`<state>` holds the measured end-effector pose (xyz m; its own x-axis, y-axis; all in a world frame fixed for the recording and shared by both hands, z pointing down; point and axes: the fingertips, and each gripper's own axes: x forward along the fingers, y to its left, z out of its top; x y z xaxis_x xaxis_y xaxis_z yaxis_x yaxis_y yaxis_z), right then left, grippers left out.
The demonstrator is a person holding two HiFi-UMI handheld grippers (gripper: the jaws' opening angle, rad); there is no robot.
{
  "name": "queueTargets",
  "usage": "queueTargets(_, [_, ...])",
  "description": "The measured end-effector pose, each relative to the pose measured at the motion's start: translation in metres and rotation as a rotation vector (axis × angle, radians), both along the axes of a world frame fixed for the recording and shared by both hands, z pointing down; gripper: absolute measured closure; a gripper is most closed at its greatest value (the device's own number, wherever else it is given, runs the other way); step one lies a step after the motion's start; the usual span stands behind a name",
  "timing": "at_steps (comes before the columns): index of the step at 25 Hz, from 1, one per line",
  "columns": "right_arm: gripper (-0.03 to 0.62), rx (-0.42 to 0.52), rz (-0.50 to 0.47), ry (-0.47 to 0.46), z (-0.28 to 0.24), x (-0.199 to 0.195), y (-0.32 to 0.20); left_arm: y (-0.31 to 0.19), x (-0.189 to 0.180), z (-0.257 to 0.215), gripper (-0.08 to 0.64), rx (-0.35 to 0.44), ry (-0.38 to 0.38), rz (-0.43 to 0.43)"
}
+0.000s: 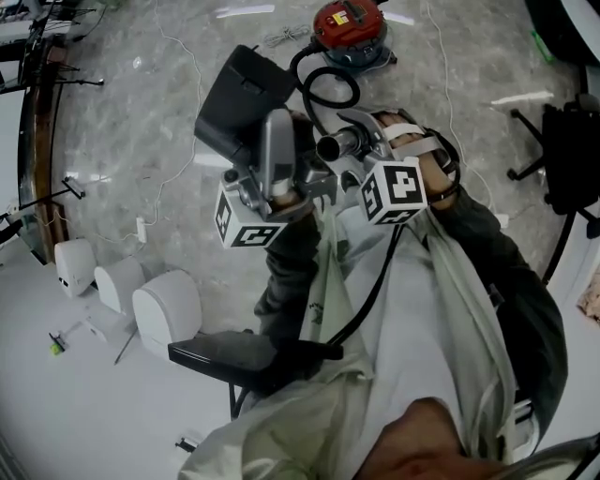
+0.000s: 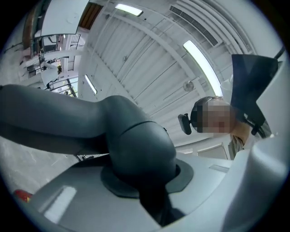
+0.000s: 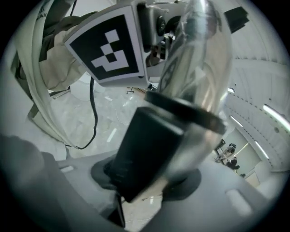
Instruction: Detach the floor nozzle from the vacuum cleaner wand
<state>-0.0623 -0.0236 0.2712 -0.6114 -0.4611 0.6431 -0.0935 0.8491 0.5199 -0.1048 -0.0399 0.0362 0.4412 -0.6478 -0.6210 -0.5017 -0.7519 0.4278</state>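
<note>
In the head view my left gripper point(image 1: 274, 180) is shut on a grey-silver tube point(image 1: 277, 150) that leads up to the dark floor nozzle head point(image 1: 239, 98). In the left gripper view that grey tube point(image 2: 136, 145) fills the space between the jaws, and the dark head point(image 2: 251, 84) shows at the upper right. My right gripper point(image 1: 349, 155) sits just to the right, by a dark round tube end point(image 1: 330, 148). In the right gripper view a shiny wand point(image 3: 199, 77) with a black collar and block point(image 3: 145, 154) lies, blurred, between the open jaws, with gaps beside it.
A black hose point(image 1: 328, 84) loops back to the red vacuum cleaner point(image 1: 349, 28) on the marble floor. White rounded pods point(image 1: 169, 314) and a black seat point(image 1: 220, 352) stand lower left. An office chair point(image 1: 562, 159) is at the right. Thin cables cross the floor.
</note>
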Motion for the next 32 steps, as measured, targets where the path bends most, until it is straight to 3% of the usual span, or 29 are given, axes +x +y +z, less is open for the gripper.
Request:
queueTargets(6, [0.382,-0.005,-0.030,0.030,0.011,0.014,0.004,0.004,0.022,0.020,0.483,-0.057,0.018,0.065])
queueTargets(15, [0.380,-0.027,0.012,0.067,0.014,0.032,0.003,0.007,0.048,0.031,0.483,-0.066,0.007,0.106])
queueTargets(17, [0.380,-0.024,0.016,0.054,0.014,0.037,0.005,0.006,0.051,0.037,0.483,-0.080,-0.045,0.085])
queueTargets(22, [0.380,-0.038,0.051,0.058,0.029,0.064,0.005,0.008,0.063,0.066,0.483,-0.150,-0.266,-0.012])
queueTargets(28, [0.388,-0.122,0.123,0.084,0.049,0.091,-0.003,0.009,0.059,0.077,0.483,-0.193,-0.320,-0.039])
queueTargets(32, [0.405,-0.186,0.172,0.054,0.061,0.104,-0.001,0.012,0.066,0.092,0.483,-0.225,-0.424,-0.065])
